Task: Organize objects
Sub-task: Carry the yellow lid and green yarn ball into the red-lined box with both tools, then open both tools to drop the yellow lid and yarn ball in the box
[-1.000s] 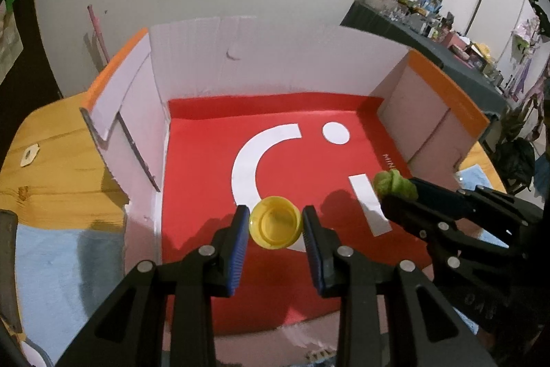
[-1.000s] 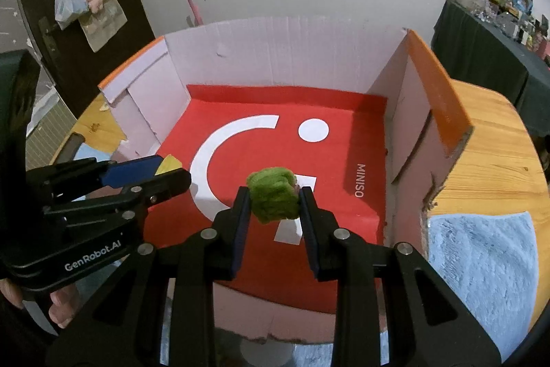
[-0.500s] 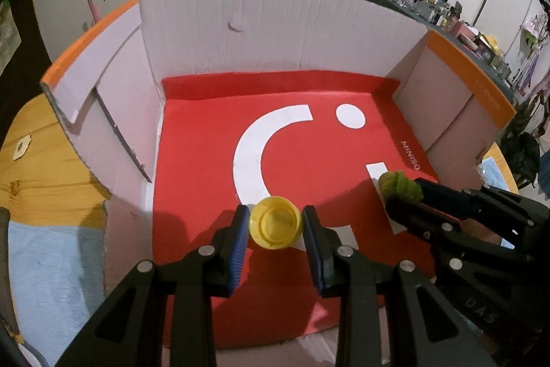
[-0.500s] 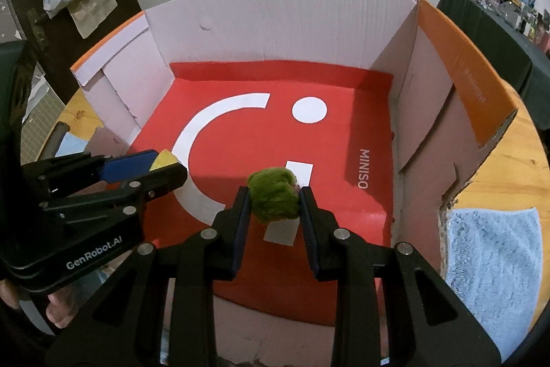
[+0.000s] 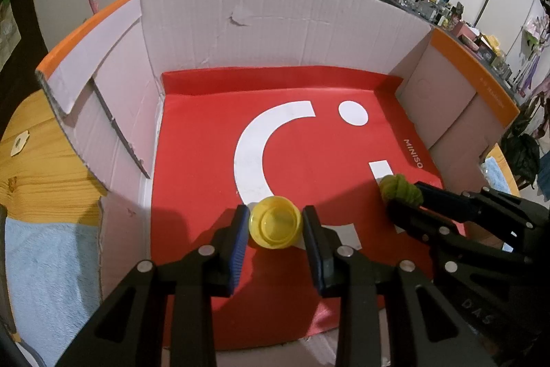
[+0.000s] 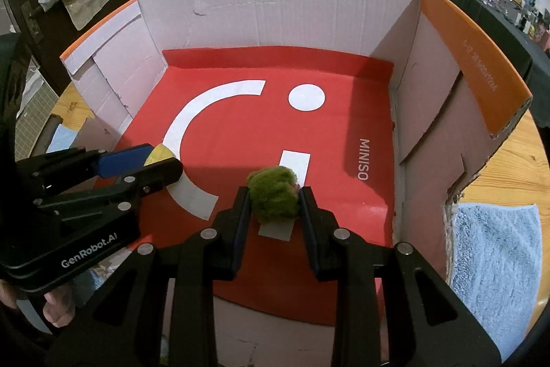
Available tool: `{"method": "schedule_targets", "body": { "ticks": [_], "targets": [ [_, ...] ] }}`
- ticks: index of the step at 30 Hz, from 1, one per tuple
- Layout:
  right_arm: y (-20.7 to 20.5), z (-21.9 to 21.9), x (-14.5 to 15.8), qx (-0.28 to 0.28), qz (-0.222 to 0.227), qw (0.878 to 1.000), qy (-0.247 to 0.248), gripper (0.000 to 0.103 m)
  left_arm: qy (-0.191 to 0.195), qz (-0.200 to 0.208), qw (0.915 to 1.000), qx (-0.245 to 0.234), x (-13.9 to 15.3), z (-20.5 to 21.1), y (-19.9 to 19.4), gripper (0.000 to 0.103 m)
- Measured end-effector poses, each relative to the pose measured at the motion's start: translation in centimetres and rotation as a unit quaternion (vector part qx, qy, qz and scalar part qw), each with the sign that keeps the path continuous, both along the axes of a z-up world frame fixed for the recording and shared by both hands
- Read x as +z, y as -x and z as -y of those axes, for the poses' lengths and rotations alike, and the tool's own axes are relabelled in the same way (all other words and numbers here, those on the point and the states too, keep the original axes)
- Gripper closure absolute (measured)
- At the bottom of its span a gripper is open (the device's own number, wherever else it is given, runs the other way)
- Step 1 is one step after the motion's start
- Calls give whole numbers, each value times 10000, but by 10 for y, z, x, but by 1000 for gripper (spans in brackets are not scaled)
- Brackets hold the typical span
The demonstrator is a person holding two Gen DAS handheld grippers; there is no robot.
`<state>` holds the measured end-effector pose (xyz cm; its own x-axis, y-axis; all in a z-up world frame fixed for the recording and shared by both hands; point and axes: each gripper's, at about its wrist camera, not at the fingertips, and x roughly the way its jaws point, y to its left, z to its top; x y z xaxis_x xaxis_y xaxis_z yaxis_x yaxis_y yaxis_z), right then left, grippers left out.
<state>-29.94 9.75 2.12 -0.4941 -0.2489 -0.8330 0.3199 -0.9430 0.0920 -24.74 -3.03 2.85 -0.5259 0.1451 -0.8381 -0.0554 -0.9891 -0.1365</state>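
Item 1: yellow cup, clamped in my left claw, held over the near edge of the cardboard box.
Item 2: green fuzzy ball, clamped in my right claw, over the box's red liner.
Box contents: nothing set down that I can see.
Status: both items carried in, neither released; lowering and letting go remain.

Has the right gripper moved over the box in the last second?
Yes. The right gripper, shut on the green plush, has advanced deeper over the cardboard box, whose back wall looms closer.
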Motion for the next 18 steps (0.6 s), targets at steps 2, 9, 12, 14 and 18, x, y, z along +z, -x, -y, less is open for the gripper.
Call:
{"method": "schedule_targets", "body": {
  "ticks": [2, 9, 12, 14, 18],
  "targets": [
    [0, 0, 0, -1, 2, 10000, 6, 76, -4, -3, 10000, -1, 0, 0, 0, 70],
    [1, -2, 0, -10, 27, 10000, 65, 76, -32, 15, 10000, -2, 0, 1, -1, 70],
    [1, -2, 0, -13, 28, 10000, 78, 75, -10, 6, 10000, -6, 1, 0, -1, 70],
    [1, -1, 1, -14, 28, 10000, 85, 75, -7, 3, 10000, -7, 2, 0, -1, 70],
    [1, 0, 2, -20, 33, 9999, 98, 75, -26, 0, 10000, 4, 2, 1, -2, 70]
  ]
}}
